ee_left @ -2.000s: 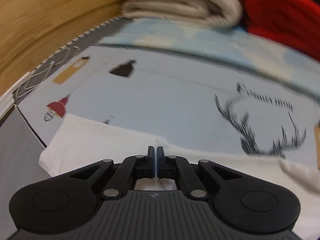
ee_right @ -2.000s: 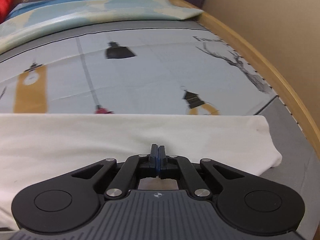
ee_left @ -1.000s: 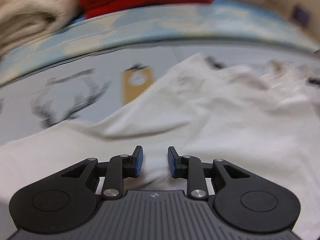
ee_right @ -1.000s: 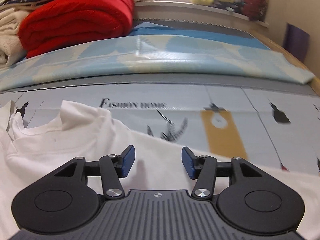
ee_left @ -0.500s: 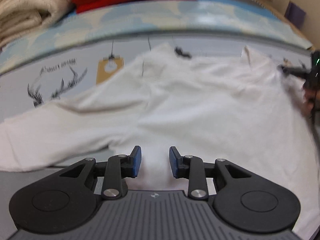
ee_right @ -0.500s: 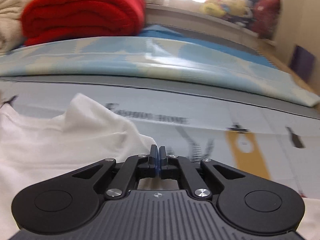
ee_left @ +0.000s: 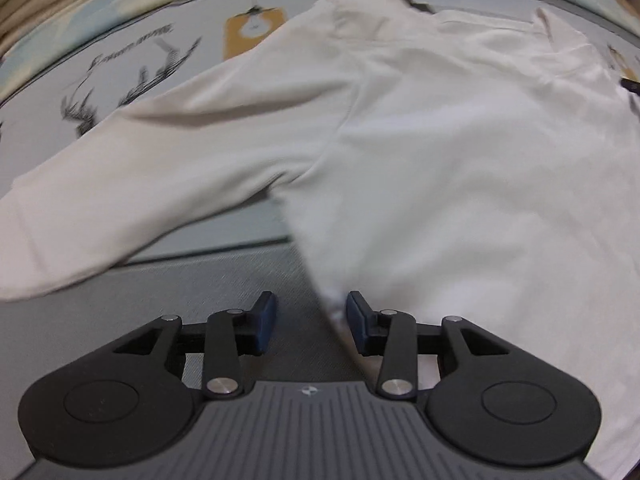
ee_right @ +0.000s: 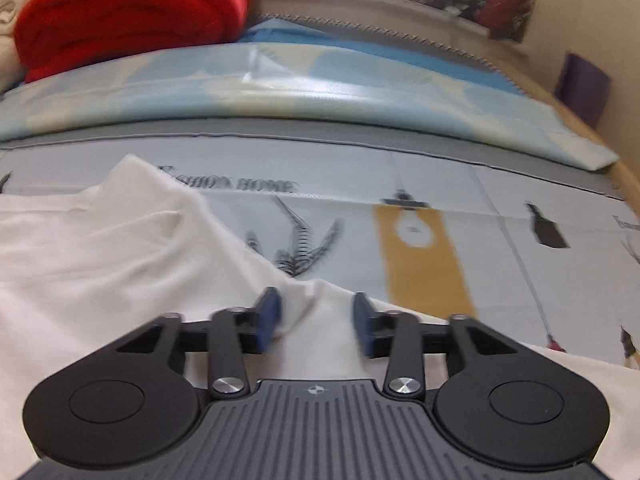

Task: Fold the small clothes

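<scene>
Right gripper [ee_right: 314, 318] jaws are opening over the white shirt [ee_right: 100, 248]; a blurred fold apparently lies between them.

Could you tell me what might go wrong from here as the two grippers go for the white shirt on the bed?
The left gripper is opening over the very edge of the white shirt; closing there could catch only a sliver, or the grey sheet beneath. The right gripper is opening over bunched fabric, so it might pinch a wrinkle and fold it in. The long sleeve lies spread sideways and could drag crooked.
</scene>
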Available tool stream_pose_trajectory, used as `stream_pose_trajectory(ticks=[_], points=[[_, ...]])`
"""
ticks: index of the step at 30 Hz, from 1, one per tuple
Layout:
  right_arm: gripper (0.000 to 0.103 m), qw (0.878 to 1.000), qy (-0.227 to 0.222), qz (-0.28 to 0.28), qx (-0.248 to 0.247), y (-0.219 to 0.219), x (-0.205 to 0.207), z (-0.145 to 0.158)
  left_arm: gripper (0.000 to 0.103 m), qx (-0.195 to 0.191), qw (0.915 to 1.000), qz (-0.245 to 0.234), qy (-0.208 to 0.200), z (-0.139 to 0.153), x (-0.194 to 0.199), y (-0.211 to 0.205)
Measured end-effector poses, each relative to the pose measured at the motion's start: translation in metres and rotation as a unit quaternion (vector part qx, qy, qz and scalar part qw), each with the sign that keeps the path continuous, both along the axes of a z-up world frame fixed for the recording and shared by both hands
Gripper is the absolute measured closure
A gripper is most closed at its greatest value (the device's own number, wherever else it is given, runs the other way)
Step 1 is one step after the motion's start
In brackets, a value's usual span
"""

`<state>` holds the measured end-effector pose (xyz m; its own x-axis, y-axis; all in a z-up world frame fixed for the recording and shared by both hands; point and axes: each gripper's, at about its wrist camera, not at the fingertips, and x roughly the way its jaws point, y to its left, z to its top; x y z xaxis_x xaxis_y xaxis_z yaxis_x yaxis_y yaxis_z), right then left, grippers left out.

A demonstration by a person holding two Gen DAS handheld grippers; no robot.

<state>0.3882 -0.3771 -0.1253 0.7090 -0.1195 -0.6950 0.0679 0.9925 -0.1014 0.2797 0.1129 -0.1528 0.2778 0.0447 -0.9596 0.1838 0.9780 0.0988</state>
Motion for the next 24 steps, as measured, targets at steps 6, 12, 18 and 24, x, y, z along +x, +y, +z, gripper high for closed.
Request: stream_pose_trajectory(ticks=[6, 12, 18, 24], points=[[0.062, 0.997, -0.029, -0.07, -0.005, -0.006, -0.003, 0.008, 0.059, -0.059, 0.9963, -0.023, -0.059, 0.03, -0.019, -0.004], [0.05, 0.999, 0.033, -0.036, -0.017, -0.008, -0.012, 0.002, 0.059, -0.045, 0.9909, -0.125, 0.021, 0.0, -0.043, -0.021], [0.05, 0.996, 0.02, -0.08, 0.04, -0.019, -0.058, 0.057, 0.06, -0.03, 0.993, -0.114, 0.003, 0.01, -0.071, -0.002], [0.05, 0.996, -0.008, -0.035, 0.076, 0.002, -0.147, 0.102, 0.06, -0.079, 0.9921, -0.098, -0.007, 0.028, -0.107, 0.003]])
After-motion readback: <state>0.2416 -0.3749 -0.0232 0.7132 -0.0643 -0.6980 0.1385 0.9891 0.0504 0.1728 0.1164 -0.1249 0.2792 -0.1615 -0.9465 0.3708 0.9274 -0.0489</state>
